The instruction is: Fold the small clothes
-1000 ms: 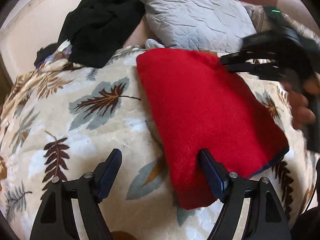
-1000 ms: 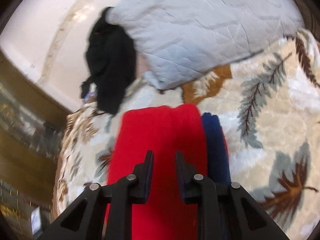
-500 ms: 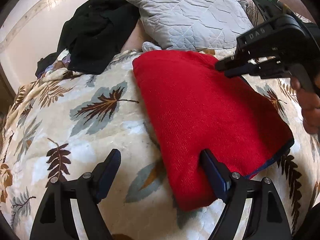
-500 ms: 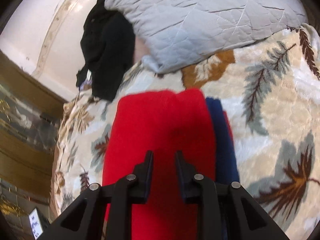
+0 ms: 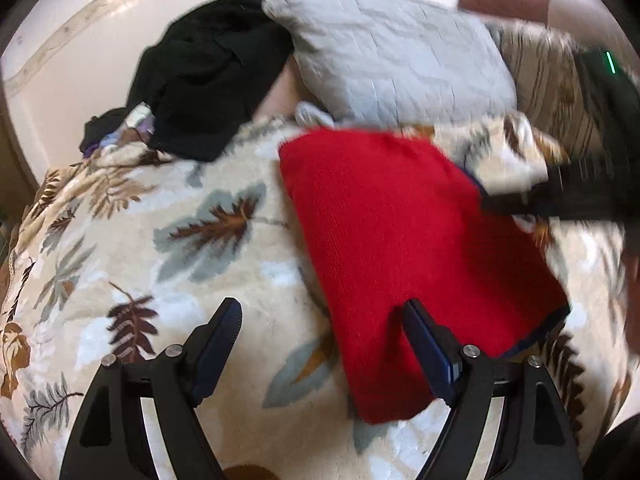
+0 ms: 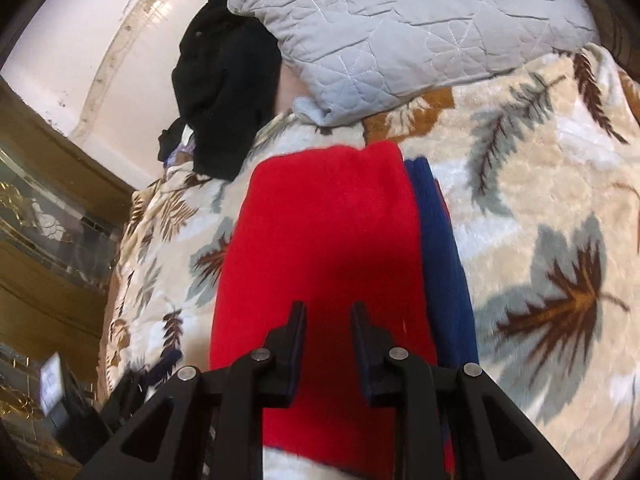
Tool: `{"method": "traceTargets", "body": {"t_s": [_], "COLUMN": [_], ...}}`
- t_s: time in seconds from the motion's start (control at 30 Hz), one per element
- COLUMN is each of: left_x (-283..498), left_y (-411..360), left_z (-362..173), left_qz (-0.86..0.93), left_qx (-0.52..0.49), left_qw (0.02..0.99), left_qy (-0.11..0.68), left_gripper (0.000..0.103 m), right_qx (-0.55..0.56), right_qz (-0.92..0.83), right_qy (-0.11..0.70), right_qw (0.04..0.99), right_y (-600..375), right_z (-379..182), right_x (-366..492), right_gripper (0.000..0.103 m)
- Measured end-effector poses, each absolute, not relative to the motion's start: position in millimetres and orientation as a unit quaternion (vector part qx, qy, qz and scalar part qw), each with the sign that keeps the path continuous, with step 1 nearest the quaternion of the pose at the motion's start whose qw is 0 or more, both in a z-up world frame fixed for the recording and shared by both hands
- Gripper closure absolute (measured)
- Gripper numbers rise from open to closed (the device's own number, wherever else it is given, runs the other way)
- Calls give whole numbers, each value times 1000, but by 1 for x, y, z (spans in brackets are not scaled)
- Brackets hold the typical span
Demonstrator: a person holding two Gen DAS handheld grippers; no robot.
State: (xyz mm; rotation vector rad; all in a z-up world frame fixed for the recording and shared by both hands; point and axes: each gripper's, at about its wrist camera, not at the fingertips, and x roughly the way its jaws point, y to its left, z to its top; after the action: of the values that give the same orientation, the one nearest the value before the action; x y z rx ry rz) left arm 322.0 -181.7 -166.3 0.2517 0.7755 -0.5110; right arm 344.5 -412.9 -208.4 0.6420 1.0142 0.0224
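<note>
Folded red knit garment (image 5: 404, 248) lay on leaf-print plush bed blanket (image 5: 168, 248); left gripper (image 5: 324, 344) jaws wide apart, right gripper (image 6: 328, 334) jaws narrowly parted, empty; a dragging fingertip could undo the fold.

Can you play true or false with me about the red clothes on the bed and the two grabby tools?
1. The red garment lies on a leaf-patterned blanket. True.
2. The left tool is clamped shut on the red garment. False: its fingers are spread wide and grip nothing.
3. A grey pillow lies beyond the red garment. True.
4. The black clothes lie on top of the red garment. False: they sit apart, beside the pillow.
5. A blue edge shows beside the red fabric. True.
6. The right tool holds the pillow. False: it holds nothing.
</note>
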Motion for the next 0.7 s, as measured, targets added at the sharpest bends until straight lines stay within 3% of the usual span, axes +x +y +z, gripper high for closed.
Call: {"method": "traceTargets", "body": {"t_s": [0.13,0.4,0.57,0.7], "left_x": [336,338,345,342], "left_y": [-182,-179,-181,-185], "left_z": [-178,-174,-185,-184], "left_qz": [-210,-203,-186,-178], "left_qx": [130,126,148,160], "left_qw": [885,890,888,892], "left_qy": [394,388,393,385], "left_gripper": [18,16,15,13], "right_qx": [310,321,333,323], "right_qz": [-1,-6,-3,-5], "right_qy": [524,491,514,504], "right_qw": [794,810,790,801], "right_y": [-406,-417,-416,-416], "right_z": [-244,-222,-246,-234], "right_x": [336,321,327,327], "right_gripper": [77,78,77,78]}}
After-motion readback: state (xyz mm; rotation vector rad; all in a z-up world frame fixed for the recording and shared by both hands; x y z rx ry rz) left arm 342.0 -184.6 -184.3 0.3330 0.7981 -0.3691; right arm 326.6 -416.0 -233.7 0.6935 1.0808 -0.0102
